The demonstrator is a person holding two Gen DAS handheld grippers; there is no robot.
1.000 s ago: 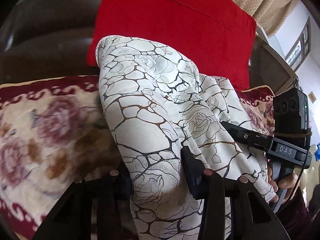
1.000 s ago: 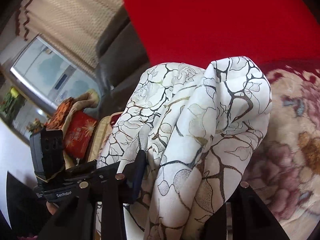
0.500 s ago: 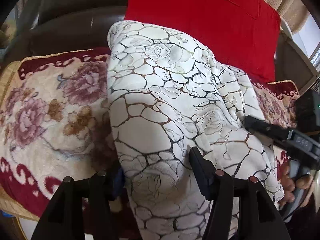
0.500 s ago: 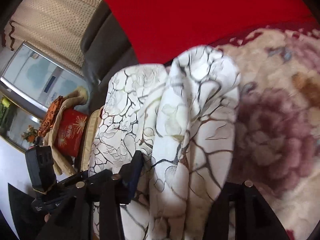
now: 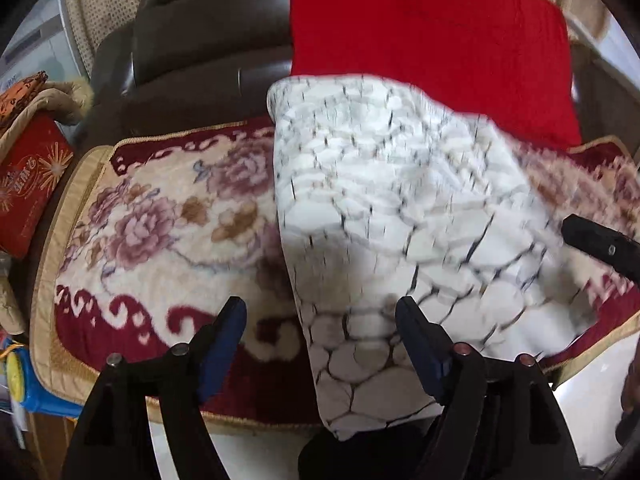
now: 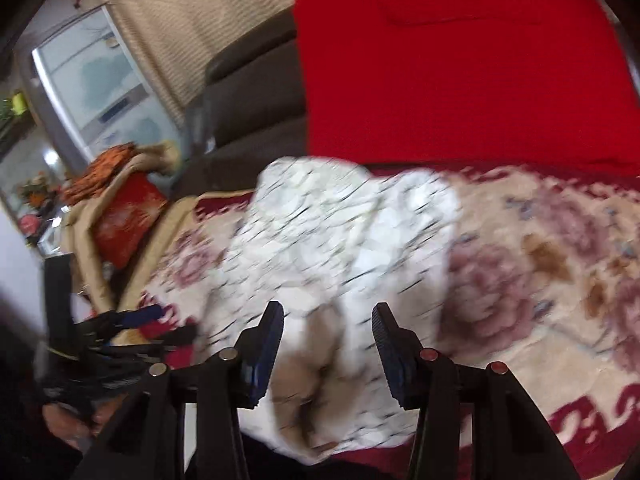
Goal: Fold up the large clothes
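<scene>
A white garment (image 5: pixel 392 208) with a dark crackle print lies bunched on the floral blanket (image 5: pixel 160 216) that covers the sofa seat, blurred by motion. My left gripper (image 5: pixel 320 320) is at its near left edge. Its jaws are opening, and the cloth's edge lies between them without touching the pads. In the right wrist view the same garment (image 6: pixel 340 232) runs under my right gripper (image 6: pixel 328 320). That gripper stands open, with fabric between its fingers but not pinched. The right gripper's finger (image 5: pixel 600 244) pokes in at the left view's right edge, and the left gripper (image 6: pixel 136 324) shows blurred at lower left.
A red cushion (image 5: pixel 432 40) leans on the dark leather sofa back (image 5: pixel 208 40) behind the garment. A red box (image 5: pixel 28 184) with folded cloth on top stands left of the seat. Beige curtains (image 6: pixel 192 20) and a glass door (image 6: pixel 92 84) lie beyond.
Both grippers have let go of the garment and drawn back toward me. The garment has dropped flat onto the blanket, and the left jaws stand wider.
</scene>
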